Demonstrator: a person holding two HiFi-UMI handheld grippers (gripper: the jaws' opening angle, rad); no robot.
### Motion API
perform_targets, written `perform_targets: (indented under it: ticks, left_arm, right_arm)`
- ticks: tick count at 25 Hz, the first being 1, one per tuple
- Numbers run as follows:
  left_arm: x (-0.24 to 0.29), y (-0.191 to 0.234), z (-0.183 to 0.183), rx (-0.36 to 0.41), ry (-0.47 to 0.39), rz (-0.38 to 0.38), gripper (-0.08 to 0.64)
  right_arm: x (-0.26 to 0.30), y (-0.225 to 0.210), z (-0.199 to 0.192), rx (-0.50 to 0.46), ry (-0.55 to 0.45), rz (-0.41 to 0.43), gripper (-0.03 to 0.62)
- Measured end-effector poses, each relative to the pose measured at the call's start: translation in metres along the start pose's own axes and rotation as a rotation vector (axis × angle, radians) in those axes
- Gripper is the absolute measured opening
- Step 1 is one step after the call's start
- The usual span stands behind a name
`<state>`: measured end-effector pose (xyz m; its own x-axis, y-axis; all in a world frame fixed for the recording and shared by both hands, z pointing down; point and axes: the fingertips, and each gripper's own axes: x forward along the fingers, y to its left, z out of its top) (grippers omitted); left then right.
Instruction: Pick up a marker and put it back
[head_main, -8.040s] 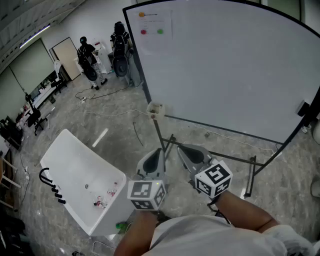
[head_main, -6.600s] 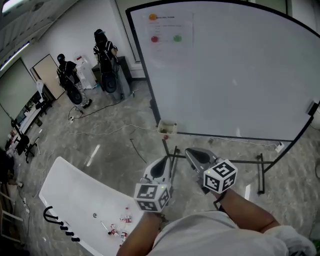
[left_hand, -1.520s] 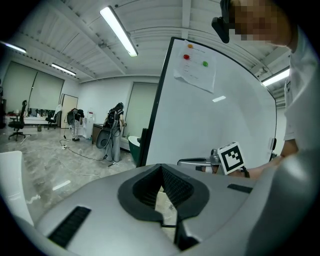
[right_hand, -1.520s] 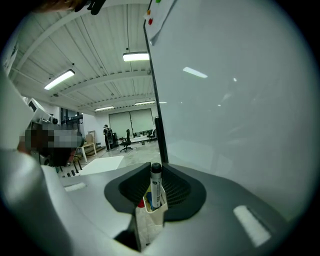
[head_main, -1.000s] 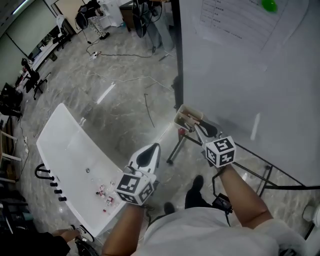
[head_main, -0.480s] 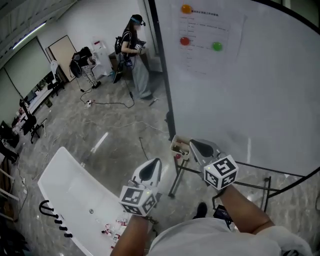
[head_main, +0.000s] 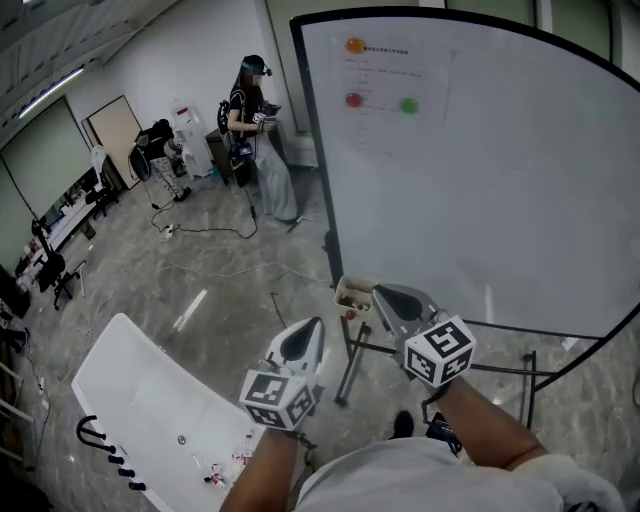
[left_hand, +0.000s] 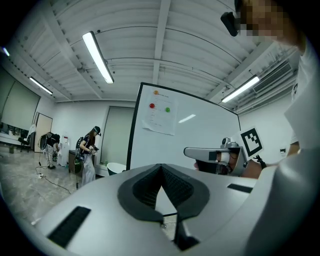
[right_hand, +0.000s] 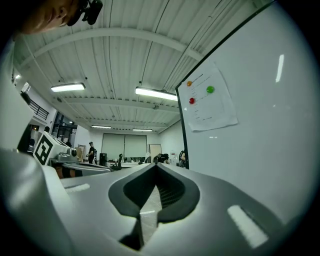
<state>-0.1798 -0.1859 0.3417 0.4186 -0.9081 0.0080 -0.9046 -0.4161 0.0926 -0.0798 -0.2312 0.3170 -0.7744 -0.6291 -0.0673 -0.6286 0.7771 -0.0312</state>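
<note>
A small beige marker box (head_main: 352, 293) hangs at the lower left corner of the whiteboard (head_main: 480, 170); I cannot make out the markers inside it. My right gripper (head_main: 381, 292) points at the box from its right, tip almost touching it. Its jaws are shut with nothing between them, as the right gripper view (right_hand: 156, 165) shows. My left gripper (head_main: 308, 326) hovers lower left of the box, apart from it. Its jaws (left_hand: 161, 165) also meet at the tip and are empty. The right gripper (left_hand: 200, 152) shows in the left gripper view against the board.
The whiteboard stand's legs (head_main: 349, 365) run down to the floor under the box. A long white table (head_main: 150, 400) with small items stands at lower left. Two people (head_main: 250, 100) stand far back by the wall. Paper with coloured magnets (head_main: 385, 75) hangs on the board.
The head view has tilted up, showing more of the board and room. The right gripper stays beside the marker box; the left gripper holds about the same spot.
</note>
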Motion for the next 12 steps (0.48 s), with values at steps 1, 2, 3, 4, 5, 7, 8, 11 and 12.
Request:
perform_targets:
  ticks: [1,2,3,4,5,7,8,11,12]
  left_arm:
    - [-0.001,-0.001,0.001,-0.001,-0.003,-0.002,0.000]
    - [-0.001,-0.001,0.003,-0.001,-0.005,-0.004,0.000]
    - [-0.001,-0.002,0.004,0.002,-0.006,-0.005,0.000]
    - [-0.001,-0.003,0.004,0.008,-0.006,-0.004,0.000]
    - [-0.001,-0.004,0.004,0.016,-0.005,-0.002,0.000]
    - [-0.001,-0.005,0.004,0.023,-0.007,0.003,0.000]
    - [-0.001,-0.005,0.004,0.022,-0.009,0.004,0.000]
    - [-0.003,-0.005,0.007,0.021,-0.016,0.007,0.000]
    - [-0.004,-0.005,0.009,0.021,-0.019,0.009,0.000]
  right_arm:
    - [-0.001,0.000,0.001,0.000,-0.002,-0.001,0.002]
    - [-0.001,0.000,0.002,0.001,-0.003,-0.001,0.002]
    - [-0.001,0.000,0.003,0.003,-0.005,-0.001,0.002]
    - [-0.002,-0.001,0.003,0.004,-0.006,-0.002,0.002]
    - [-0.003,-0.001,0.003,0.005,-0.007,-0.004,0.002]
    - [-0.004,-0.001,0.005,0.008,-0.009,-0.003,0.002]
    - [-0.004,0.000,0.006,0.009,-0.010,-0.001,0.002]
    - [-0.003,0.003,0.011,0.000,-0.014,0.008,0.002]
    - [-0.003,0.004,0.012,-0.004,-0.016,0.010,0.002]
